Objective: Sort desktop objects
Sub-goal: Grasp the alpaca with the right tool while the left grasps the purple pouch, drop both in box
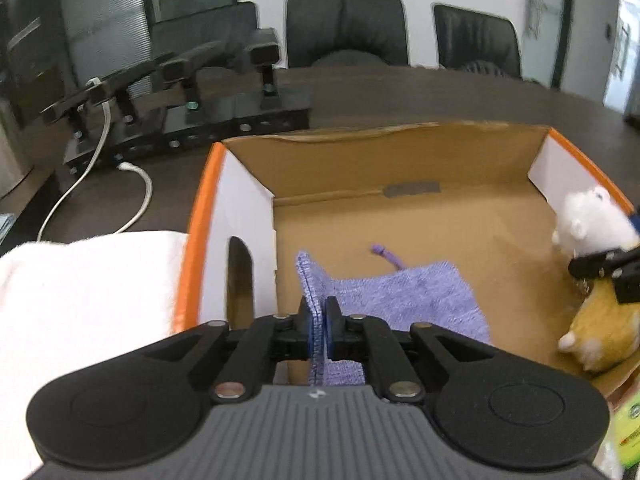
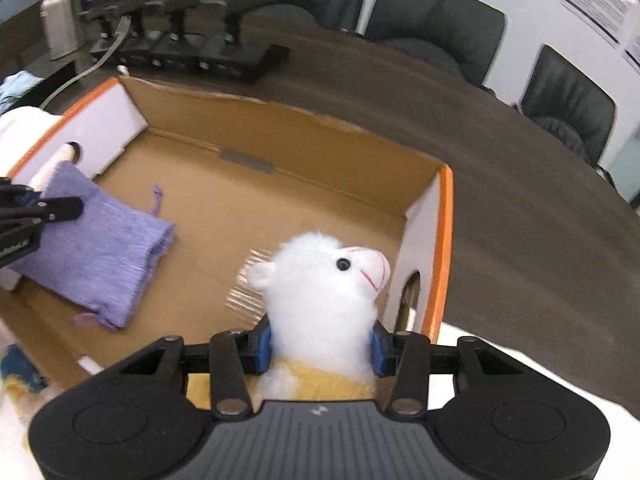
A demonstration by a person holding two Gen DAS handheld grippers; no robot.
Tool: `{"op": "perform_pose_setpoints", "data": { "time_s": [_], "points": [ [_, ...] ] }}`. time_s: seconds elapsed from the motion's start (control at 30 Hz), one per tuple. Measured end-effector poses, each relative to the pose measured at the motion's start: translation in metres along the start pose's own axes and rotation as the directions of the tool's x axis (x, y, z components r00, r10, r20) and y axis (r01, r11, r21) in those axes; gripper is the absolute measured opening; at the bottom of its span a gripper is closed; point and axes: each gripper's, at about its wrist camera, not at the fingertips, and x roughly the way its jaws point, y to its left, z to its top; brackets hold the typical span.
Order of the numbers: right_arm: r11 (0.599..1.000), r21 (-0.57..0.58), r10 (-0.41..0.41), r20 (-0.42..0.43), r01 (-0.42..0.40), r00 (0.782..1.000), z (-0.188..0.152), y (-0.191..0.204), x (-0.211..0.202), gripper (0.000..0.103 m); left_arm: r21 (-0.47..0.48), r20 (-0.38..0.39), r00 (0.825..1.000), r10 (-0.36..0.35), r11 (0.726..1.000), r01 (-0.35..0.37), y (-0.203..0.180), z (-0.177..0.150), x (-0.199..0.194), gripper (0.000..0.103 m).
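Placing step: purple knit pouch (image 1: 404,296) was pinched by left tool (image 1: 320,320), plush alpaca (image 2: 324,292) by right tool (image 2: 322,346), over cardboard box (image 2: 304,136); release judged next

The left gripper (image 1: 319,320) points forward and a little downward, its two blue-padded fingers drawn almost together, pinching the edge of a purple cloth (image 1: 404,300) between the pads. In the right wrist view its black fingers (image 2: 60,208) reach in from the left, resting against that cloth. The right gripper (image 2: 322,344) points forward too, with its fingers set wider apart and pressed on either side of a plush toy (image 2: 324,292) at the neck. In the left wrist view its black fingers (image 1: 600,264) show at the far right, clamped across the toy.
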Motion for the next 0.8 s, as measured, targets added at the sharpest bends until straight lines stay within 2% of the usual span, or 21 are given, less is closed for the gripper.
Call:
{"op": "perform_pose_setpoints", "data": {
  "time_s": [0.07, 0.13, 0.17, 0.2, 0.23, 0.3, 0.37, 0.5, 0.6, 0.67, 0.8],
  "points": [
    [1.000, -0.019, -0.019, 0.011, 0.019, 1.000, -0.008, 0.002, -0.002, 0.046, -0.017, -0.019, 1.000, -0.008, 1.000, 0.008, 0.002, 0.003, 0.000, 0.012],
    [1.000, 0.009, -0.019, -0.004, 0.019, 1.000, -0.011, 0.005, -0.004, 0.049, -0.061, -0.037, 0.998, -0.058, 0.997, 0.056, 0.008, 0.010, 0.001, 0.024],
    [1.000, 0.015, -0.014, -0.016, 0.014, 1.000, -0.011, 0.003, -0.006, 0.050, -0.072, -0.039, 0.996, -0.082, 0.994, 0.079, 0.009, 0.012, -0.004, 0.037],
    [1.000, 0.023, -0.010, -0.028, 0.011, 1.000, -0.012, -0.001, -0.012, 0.056, -0.071, -0.036, 0.994, -0.099, 0.993, 0.097, 0.008, 0.014, -0.011, 0.053],
    [0.999, 0.042, -0.004, -0.033, 0.005, 0.999, -0.011, -0.002, -0.017, 0.066, -0.059, -0.023, 0.995, -0.096, 0.994, 0.094, 0.007, 0.016, -0.018, 0.081],
    [0.997, 0.080, 0.018, -0.029, -0.015, 0.999, -0.011, -0.009, -0.031, 0.073, -0.043, 0.024, 0.999, -0.035, 0.998, 0.036, 0.005, 0.021, -0.033, 0.102],
    [0.992, 0.127, 0.015, -0.028, -0.011, 0.999, -0.010, -0.014, -0.046, 0.075, -0.055, 0.047, 0.999, -0.020, 0.998, 0.023, 0.008, 0.025, -0.050, 0.102],
    [0.974, 0.220, 0.044, 0.004, -0.044, 0.999, -0.004, -0.020, -0.076, 0.080, -0.189, -0.022, 0.998, -0.055, 0.981, 0.050, 0.021, 0.036, -0.073, 0.103],
    [0.957, 0.278, 0.079, 0.046, -0.089, 0.996, -0.002, -0.024, -0.100, 0.083, -0.238, -0.041, 0.997, -0.064, 0.970, 0.053, 0.025, 0.036, -0.093, 0.103],
    [0.946, 0.302, 0.096, 0.088, -0.118, 0.991, -0.006, -0.022, -0.121, 0.087, -0.238, -0.041, 0.997, -0.062, 0.970, 0.050, 0.023, 0.034, -0.106, 0.103],
    [0.943, 0.314, 0.058, 0.172, -0.111, 0.983, -0.015, -0.011, -0.157, 0.088, -0.217, 0.014, 0.999, -0.033, 0.975, 0.035, 0.020, 0.021, -0.144, 0.103]
  ]
}}
